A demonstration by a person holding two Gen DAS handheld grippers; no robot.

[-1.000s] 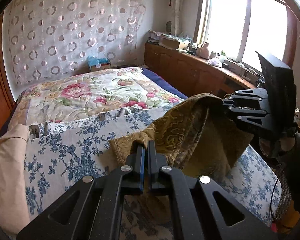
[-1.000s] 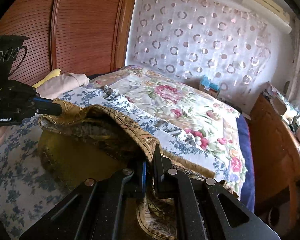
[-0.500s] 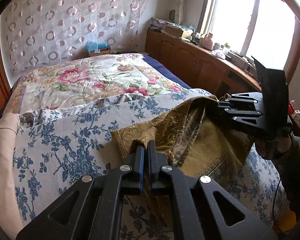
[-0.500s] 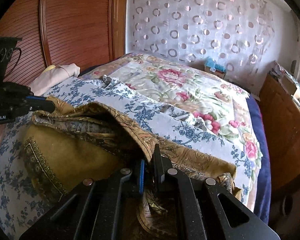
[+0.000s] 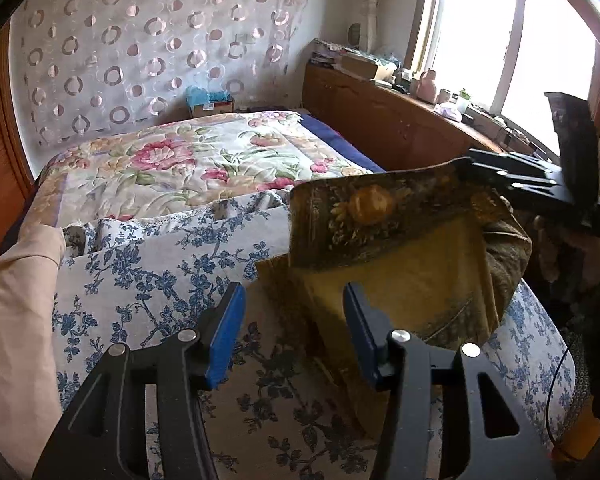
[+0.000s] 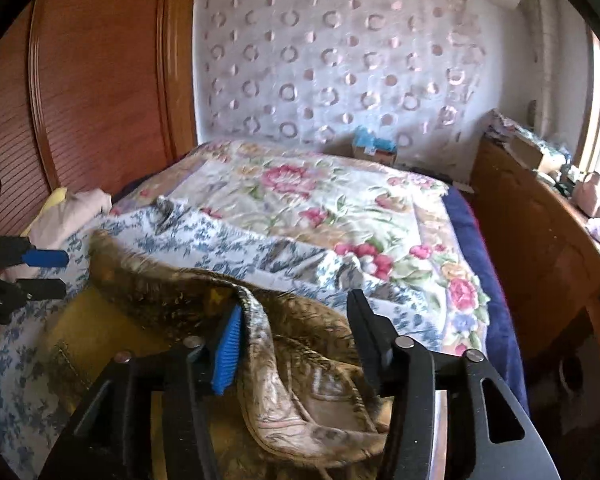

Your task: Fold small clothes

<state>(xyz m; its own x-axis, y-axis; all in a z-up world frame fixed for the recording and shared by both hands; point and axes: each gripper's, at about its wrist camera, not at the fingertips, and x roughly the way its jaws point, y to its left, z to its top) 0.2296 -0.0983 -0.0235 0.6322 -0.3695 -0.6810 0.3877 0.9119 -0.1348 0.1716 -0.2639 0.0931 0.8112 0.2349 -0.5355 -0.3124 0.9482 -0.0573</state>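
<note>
Now both sets of jaws are opening over the bed. The left gripper point(image 5: 294, 320) has its blue pads apart; a corner of the gold patterned garment point(image 5: 404, 264) lies on the bed between them, but the pads do not press on it. The right gripper point(image 6: 296, 324) also stands parted: a fold of the garment point(image 6: 300, 364) lies between its pads and brushes the blue one, with no squeeze on the cloth.

The garment rests on the blue-flowered sheet point(image 5: 148, 280) at the near end of the bed, in front of the floral quilt point(image 5: 188, 164). Its top layer is folded over, dark patterned border uppermost, plain mustard cloth showing below. In the left wrist view its long axis runs across the frame, from the left gripper's side towards the right gripper at the far right. A beige cloth point(image 5: 16, 288) lies beside the sheet on the left.
</note>
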